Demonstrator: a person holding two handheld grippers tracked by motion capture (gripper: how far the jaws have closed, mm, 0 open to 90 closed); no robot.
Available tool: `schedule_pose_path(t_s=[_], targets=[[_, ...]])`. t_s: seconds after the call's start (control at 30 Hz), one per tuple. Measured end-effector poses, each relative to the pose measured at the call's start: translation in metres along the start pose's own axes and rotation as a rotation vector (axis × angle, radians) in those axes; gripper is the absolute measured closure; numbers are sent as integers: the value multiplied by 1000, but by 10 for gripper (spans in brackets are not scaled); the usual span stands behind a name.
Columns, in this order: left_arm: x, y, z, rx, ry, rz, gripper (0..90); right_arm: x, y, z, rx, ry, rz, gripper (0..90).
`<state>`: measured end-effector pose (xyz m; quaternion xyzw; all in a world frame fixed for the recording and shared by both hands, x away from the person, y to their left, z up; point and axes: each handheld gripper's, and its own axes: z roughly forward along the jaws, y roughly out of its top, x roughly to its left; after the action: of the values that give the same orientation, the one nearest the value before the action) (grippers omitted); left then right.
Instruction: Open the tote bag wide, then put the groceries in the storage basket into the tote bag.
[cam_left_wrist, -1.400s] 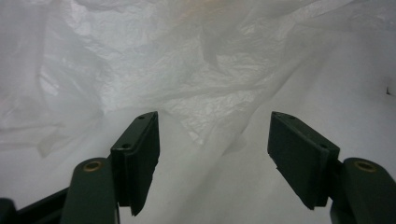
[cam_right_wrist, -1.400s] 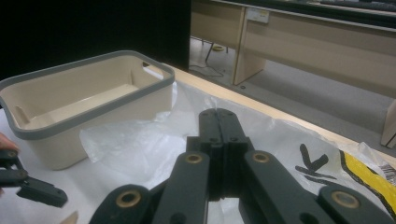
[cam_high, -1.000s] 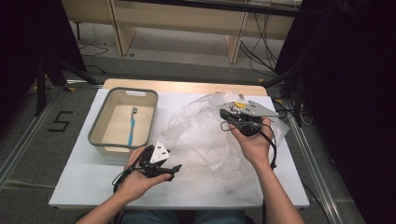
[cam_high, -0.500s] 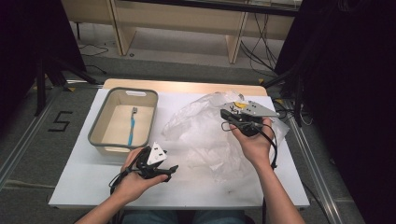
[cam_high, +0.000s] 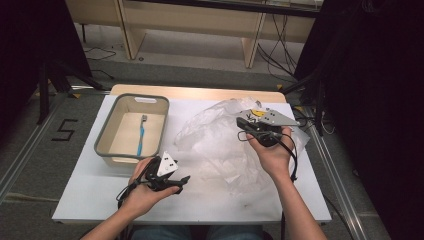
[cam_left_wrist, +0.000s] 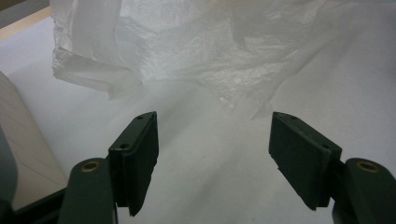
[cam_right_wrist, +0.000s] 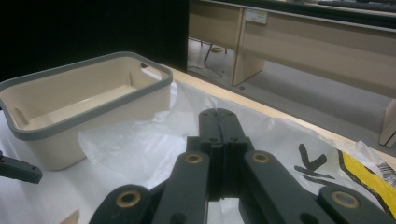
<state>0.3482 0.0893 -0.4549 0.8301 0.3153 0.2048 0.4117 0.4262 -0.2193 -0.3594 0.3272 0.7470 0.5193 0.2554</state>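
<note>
A crumpled clear plastic bag (cam_high: 220, 145) lies across the middle and right of the white table (cam_high: 100, 200). My left gripper (cam_high: 181, 182) rests low near the front edge, pointing right at the bag (cam_left_wrist: 187, 46); its jaws stand open (cam_left_wrist: 212, 158) with only bare table between them. My right gripper (cam_high: 241, 124) is held above the bag's right part, pointing left, and its jaws are shut (cam_right_wrist: 218, 116) with nothing seen between them. A beige basket (cam_high: 107, 127) with a grey rim (cam_right_wrist: 93, 109) stands at the left with a blue toothbrush (cam_high: 141, 135) lying inside.
The bag (cam_right_wrist: 140, 144) carries yellow and black print (cam_right_wrist: 364, 177) near my right gripper. A wooden strip (cam_high: 200, 93) runs along the table's far edge. Beyond it are wooden furniture legs (cam_high: 252, 47) and floor cables (cam_high: 277, 60).
</note>
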Motion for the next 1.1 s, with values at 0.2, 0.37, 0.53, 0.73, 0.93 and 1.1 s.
schedule_pose_path(t_s=[0.2, 0.37, 0.53, 0.73, 0.93, 1.1], targets=[[1, 0, 0, 2, 4, 0, 330, 0, 0, 0, -1, 0, 0, 900], [1, 0, 0, 1, 7, -1, 330, 0, 0, 0, -1, 1, 0, 900], [1, 0, 0, 5, 6, -1, 330, 1, 0, 0, 0, 1, 0, 900], [1, 0, 0, 5, 7, -3, 331, 0, 0, 0, -1, 1, 1, 900], [2, -1, 1, 9, 11, -4, 330, 0, 0, 0, -2, 1, 2, 900], [3, -1, 2, 4, 9, -9, 331, 0, 0, 0, 0, 3, 7, 900]])
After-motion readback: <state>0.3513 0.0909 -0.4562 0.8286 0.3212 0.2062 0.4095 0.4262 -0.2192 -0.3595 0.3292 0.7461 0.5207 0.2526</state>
